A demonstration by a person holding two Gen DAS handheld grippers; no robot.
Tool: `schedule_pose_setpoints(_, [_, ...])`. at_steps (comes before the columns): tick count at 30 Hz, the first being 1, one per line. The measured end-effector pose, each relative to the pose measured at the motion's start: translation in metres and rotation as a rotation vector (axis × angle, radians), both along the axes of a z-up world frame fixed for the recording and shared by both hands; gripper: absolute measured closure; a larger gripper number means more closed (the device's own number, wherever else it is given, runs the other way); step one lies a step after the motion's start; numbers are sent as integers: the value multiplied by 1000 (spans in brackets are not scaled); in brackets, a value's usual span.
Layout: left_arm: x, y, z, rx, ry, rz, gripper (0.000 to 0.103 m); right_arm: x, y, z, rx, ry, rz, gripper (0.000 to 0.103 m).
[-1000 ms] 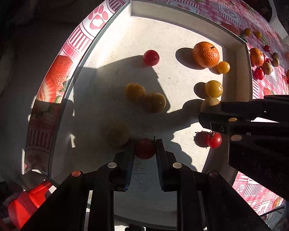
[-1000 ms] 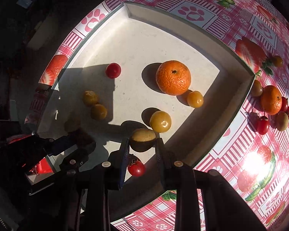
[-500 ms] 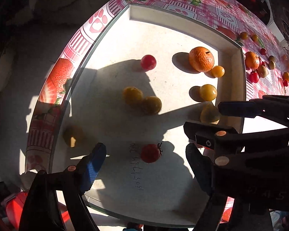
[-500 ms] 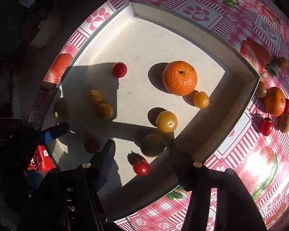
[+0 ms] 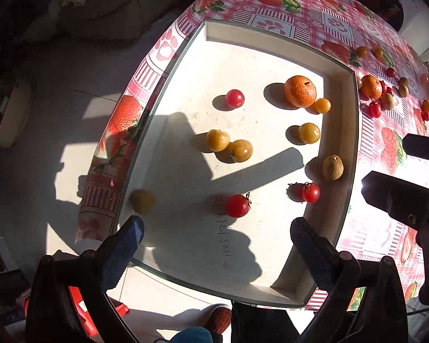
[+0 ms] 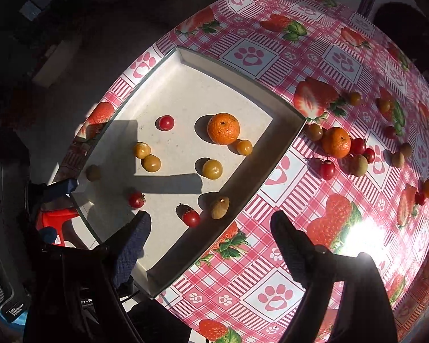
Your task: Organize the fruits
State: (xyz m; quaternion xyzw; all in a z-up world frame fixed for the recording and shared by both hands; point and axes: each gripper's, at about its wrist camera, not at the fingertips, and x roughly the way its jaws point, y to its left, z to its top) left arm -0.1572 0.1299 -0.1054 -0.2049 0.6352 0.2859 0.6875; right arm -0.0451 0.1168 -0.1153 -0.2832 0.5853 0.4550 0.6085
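Both grippers just let go: left gripper (image 5: 214, 234) fingers opening, tomato (image 5: 236, 205) dropped in tray (image 5: 340, 131); right gripper (image 6: 211, 228) fingers opening, brown fruit (image 6: 220, 207) released. More fruit on tabletop (image 6: 271, 257).

A shallow white rectangular tray (image 6: 283, 140) lies on the counter (image 6: 271, 257) covered in pink checked strawberry-print cloth. Right of the tray, an orange mandarin (image 6: 336, 142), small red tomatoes (image 6: 327, 169) and brown fruits (image 6: 359, 165) lie scattered on the cloth.

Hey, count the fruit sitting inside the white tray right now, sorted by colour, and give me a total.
Inside the tray:
Red tomatoes: 3
Yellow tomatoes: 4
Orange mandarin: 1
Brownish-green fruits: 2
Total: 10
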Motion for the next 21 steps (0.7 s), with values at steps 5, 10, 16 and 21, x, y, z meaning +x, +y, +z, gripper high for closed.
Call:
schedule_pose_setpoints(5, [-2,-8,14,-40,-16,-34,0,3,-15,8,-35,18,-32,15])
schedule_pose_setpoints(10, [-3,-19,17,-56,47,-108,0,-4,-24,19,-52,20,-42,15])
schedule_pose_setpoints(16, [-8,-34,35,-19,38,-167,0,-17,-22,23,-93,6,34,15])
schedule_pose_setpoints(21, [-10,-36,42,-20,37,-166,0,-19,-18,25,-114,-17,80,15])
